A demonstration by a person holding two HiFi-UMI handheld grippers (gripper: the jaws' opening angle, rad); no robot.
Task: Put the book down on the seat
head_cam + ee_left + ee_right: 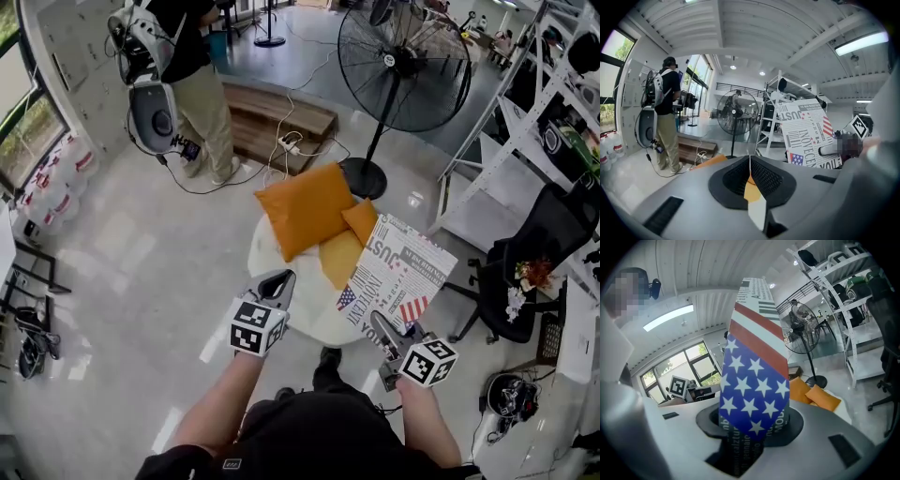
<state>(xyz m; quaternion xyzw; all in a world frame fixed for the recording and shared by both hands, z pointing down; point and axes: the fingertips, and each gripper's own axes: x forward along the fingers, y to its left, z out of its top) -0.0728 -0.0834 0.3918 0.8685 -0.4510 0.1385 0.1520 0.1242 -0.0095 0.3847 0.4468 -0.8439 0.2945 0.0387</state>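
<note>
The book (398, 281) has a newspaper-print cover with a US flag. It hangs tilted over the right side of the round white seat (314, 311), and my right gripper (389, 345) is shut on its lower corner. In the right gripper view the book (757, 380) stands up out of the jaws of the right gripper (754, 427). Three orange cushions (305, 208) lie on the seat's far half. My left gripper (275, 286) hovers at the seat's left front edge, shut and empty. In the left gripper view the left gripper (750, 161) has its tips meeting, with the book (806, 133) off to its right.
A tall pedestal fan (403, 66) stands behind the seat. A person (197, 84) stands at the back left beside a low wooden bench (281, 122) with cables. Metal shelving (525, 122) and a black office chair (539, 253) are at the right.
</note>
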